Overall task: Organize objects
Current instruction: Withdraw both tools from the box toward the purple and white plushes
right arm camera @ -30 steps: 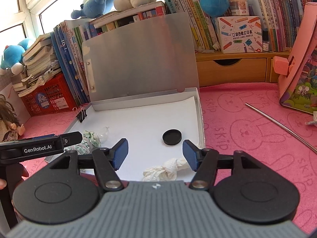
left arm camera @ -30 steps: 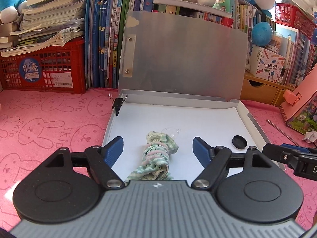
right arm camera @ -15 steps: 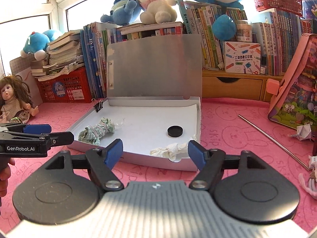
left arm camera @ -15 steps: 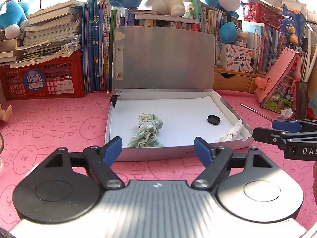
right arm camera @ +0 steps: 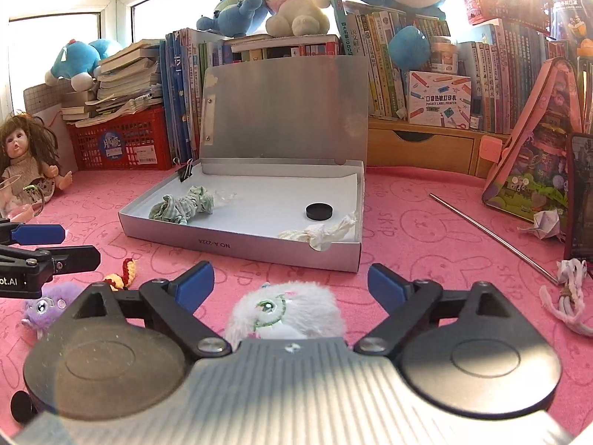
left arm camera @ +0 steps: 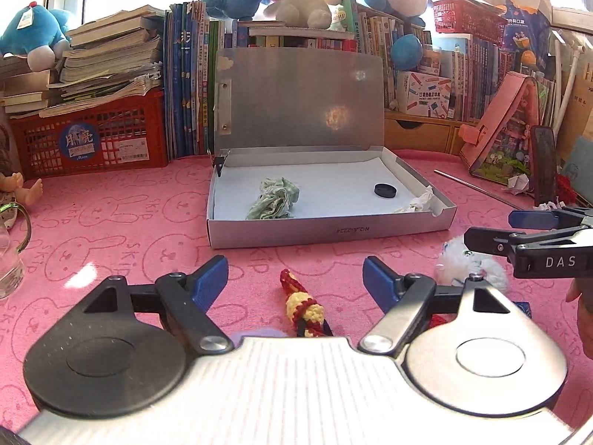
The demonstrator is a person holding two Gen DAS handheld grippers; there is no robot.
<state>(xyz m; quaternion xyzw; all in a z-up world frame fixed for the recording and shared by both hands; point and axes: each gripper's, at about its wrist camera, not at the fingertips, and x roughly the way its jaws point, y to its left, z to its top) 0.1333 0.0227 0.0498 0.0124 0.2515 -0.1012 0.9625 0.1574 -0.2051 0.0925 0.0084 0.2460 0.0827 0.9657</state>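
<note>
An open silver box (left arm camera: pixel 326 231) (right arm camera: pixel 237 246) lies on the pink mat, lid propped up. Inside it are a green cloth bundle (left arm camera: pixel 274 200) (right arm camera: pixel 183 204), a black disc (left arm camera: pixel 384 189) (right arm camera: pixel 318 210) and a white cloth twist (left arm camera: pixel 418 202) (right arm camera: pixel 322 233). My left gripper (left arm camera: pixel 294 278) is open over a red and yellow crocheted toy (left arm camera: pixel 302 306) (right arm camera: pixel 124 272). The jaws of my right gripper (right arm camera: pixel 291 283) (left arm camera: pixel 519 230) are opening, with a white fluffy toy (right arm camera: pixel 285 313) (left arm camera: pixel 470 265) lying between them untouched. A purple fluffy toy (right arm camera: pixel 46 306) rests under the left gripper.
Books, plush toys and a red crate (left arm camera: pixel 92 137) line the back. A doll (right arm camera: pixel 27 159) and a glass (left arm camera: pixel 7 256) sit at the left. A metal rod (right arm camera: pixel 489 233), a pink house-shaped case (right arm camera: pixel 533 163) and a white cord (right arm camera: pixel 563 296) lie at the right.
Both grippers have drawn back out of the box toward the near side of the mat. The right jaws have spread wider. The crocheted and fluffy toys have come into view.
</note>
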